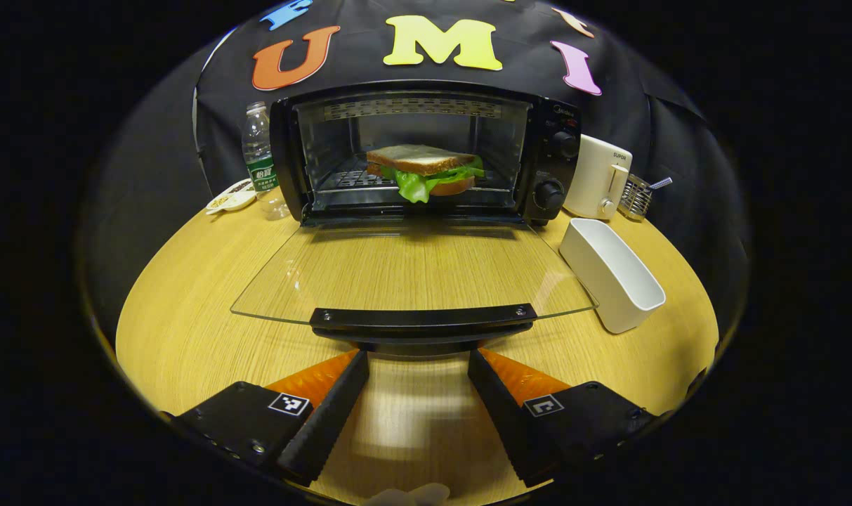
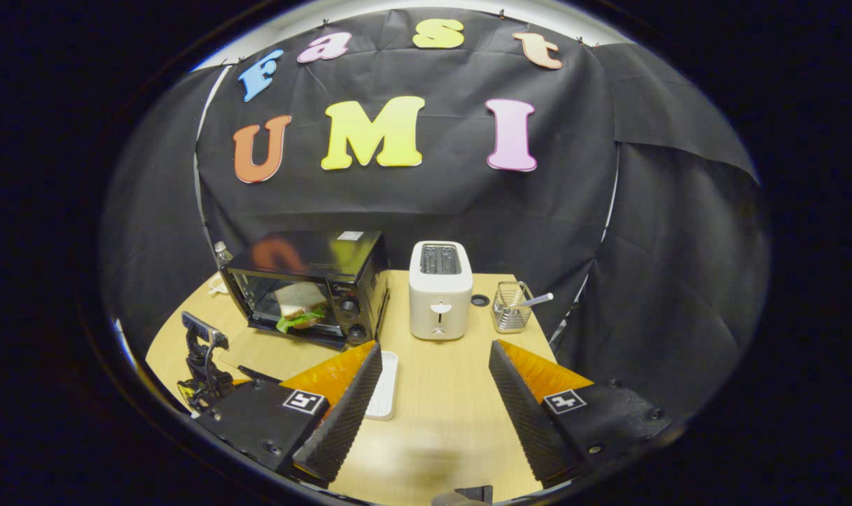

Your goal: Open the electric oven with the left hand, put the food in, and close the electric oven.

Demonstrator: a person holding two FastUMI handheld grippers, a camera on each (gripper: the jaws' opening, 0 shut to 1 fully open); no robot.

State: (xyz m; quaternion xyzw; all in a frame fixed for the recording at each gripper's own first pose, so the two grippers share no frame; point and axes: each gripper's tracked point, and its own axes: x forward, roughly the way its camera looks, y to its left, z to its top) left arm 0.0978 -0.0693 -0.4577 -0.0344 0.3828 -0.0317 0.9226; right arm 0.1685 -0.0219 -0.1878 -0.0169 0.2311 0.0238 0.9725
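While the electric oven [image 1: 426, 151] stands at the back of the wooden table [image 1: 187, 309] in the left gripper view, its glass door [image 1: 411, 270] lies folded down flat in front of it, the black handle [image 1: 423, 318] at the door's near edge. Inside the oven a sandwich [image 1: 429, 169] with green lettuce rests on the rack. The left gripper [image 1: 417, 365] has its fingers spread wide apart just in front of the handle, one tip to either side of it below, pressing on nothing. To the left of the oven stand a water bottle [image 1: 258, 149] and a small dish [image 1: 230, 198]; to the right of the oven are a white toaster [image 1: 598, 176], a wire basket [image 1: 636, 197] and, nearer, a white rectangular dish [image 1: 612, 273]. In the right gripper view the oven [image 2: 306, 284] sits left of centre with its door down and the sandwich [image 2: 299, 303] inside. The toaster [image 2: 440, 289] stands just right of the oven, and the wire basket [image 2: 511, 307] beyond it. The white rectangular dish [image 2: 385, 386] lies in front of the oven's right corner. The right gripper [image 2: 429, 360] is held open and empty, well in front of the oven. The left gripper [image 2: 202, 365] shows in front of the oven's left side, near the lowered door
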